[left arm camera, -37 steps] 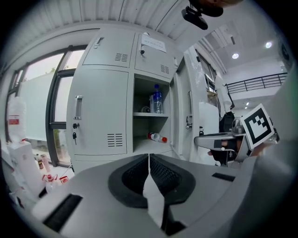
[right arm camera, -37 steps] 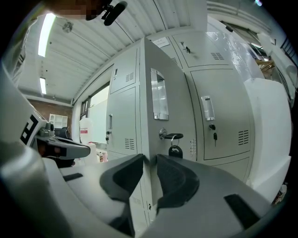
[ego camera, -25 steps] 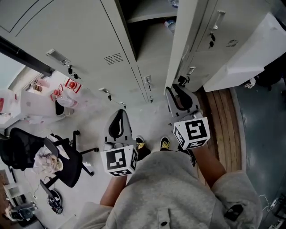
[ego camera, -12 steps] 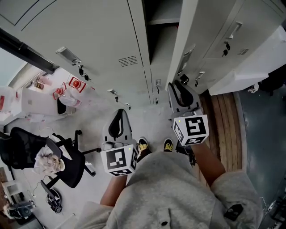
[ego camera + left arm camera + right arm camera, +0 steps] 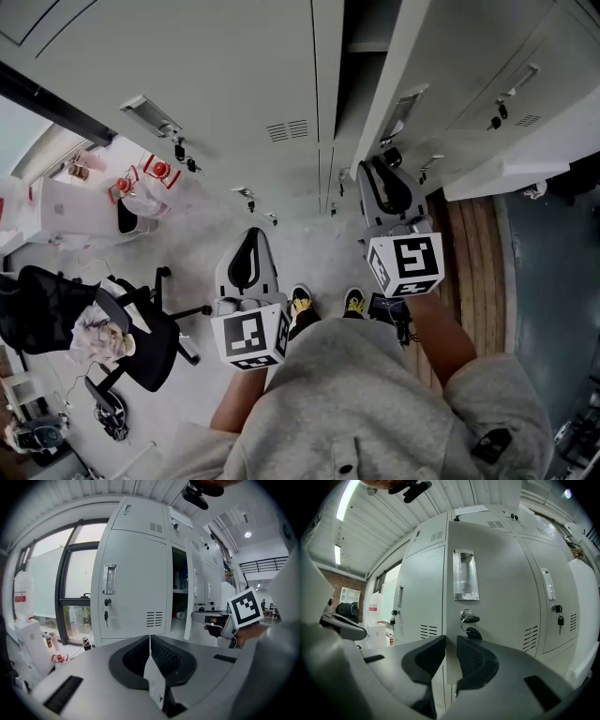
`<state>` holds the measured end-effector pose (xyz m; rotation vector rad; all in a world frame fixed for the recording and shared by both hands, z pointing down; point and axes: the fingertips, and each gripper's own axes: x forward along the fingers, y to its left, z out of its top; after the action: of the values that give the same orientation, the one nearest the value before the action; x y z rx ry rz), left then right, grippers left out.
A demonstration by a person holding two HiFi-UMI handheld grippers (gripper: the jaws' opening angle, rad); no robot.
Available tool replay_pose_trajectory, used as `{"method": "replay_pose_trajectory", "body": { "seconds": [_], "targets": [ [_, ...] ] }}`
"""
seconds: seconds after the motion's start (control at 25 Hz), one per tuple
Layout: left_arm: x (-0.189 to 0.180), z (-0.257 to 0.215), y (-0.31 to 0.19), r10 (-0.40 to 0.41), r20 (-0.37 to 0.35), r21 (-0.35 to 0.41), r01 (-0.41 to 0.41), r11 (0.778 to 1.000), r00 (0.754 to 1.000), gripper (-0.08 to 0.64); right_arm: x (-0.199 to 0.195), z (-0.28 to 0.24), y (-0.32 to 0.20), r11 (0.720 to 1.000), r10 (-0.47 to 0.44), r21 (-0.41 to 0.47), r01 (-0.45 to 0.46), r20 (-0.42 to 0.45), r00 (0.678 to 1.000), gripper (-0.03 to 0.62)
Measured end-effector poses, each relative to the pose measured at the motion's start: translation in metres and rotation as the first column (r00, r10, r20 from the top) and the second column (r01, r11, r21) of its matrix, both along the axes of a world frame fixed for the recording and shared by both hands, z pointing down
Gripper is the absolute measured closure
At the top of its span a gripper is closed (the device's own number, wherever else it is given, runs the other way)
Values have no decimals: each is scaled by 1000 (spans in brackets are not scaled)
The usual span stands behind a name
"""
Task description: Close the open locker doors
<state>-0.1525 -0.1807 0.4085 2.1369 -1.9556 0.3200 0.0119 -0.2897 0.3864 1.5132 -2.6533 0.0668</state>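
Locker door [image 5: 497,597] looks stiff, light sheet steel; right gripper [image 5: 451,639] jaws have just been closing on its free edge, where I'd push; left gripper [image 5: 150,637] clenched, empty.

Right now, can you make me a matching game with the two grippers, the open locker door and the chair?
Things:
1. left gripper
2. right gripper
3. locker door
4. office chair

States:
a. black, on the person's left
b. door's edge between its fingers
c. fingers shut, nothing in them
d. light grey, standing ajar

Pairs: 1-c, 2-b, 3-d, 4-a.

The right gripper's fingers have just been closing on the door's edge.
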Motion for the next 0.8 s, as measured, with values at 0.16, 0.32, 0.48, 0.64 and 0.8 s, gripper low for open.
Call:
{"method": "replay_pose_trajectory", "body": {
  "seconds": [0.16, 0.32, 0.48, 0.64, 0.8],
  "targets": [
    [-8, 5, -7, 3, -2, -7, -3, 1000, 1000, 549, -9, 0, -12, 1000, -2, 11, 2, -14, 1000, 508],
    [-14, 8, -13, 0, -9, -13, 0, 1000, 1000, 549, -16, 0, -23, 1000, 0, 21, 1, -28, 1000, 511],
    [-15, 11, -19, 16, -18, -17, -16, 1000, 1000, 549, -22, 2, -35, 1000, 10, 29, -9, -44, 999, 520],
    [-21, 13, -23, 9, -20, -24, -10, 1000, 1000, 549, -24, 5, -46, 999, 24, 27, -23, -47, 999, 528],
    [-23, 16, -26, 9, -25, -28, -10, 1000, 1000, 549, -27, 9, -56, 999, 37, 32, -35, -64, 997, 532]
  ]
}}
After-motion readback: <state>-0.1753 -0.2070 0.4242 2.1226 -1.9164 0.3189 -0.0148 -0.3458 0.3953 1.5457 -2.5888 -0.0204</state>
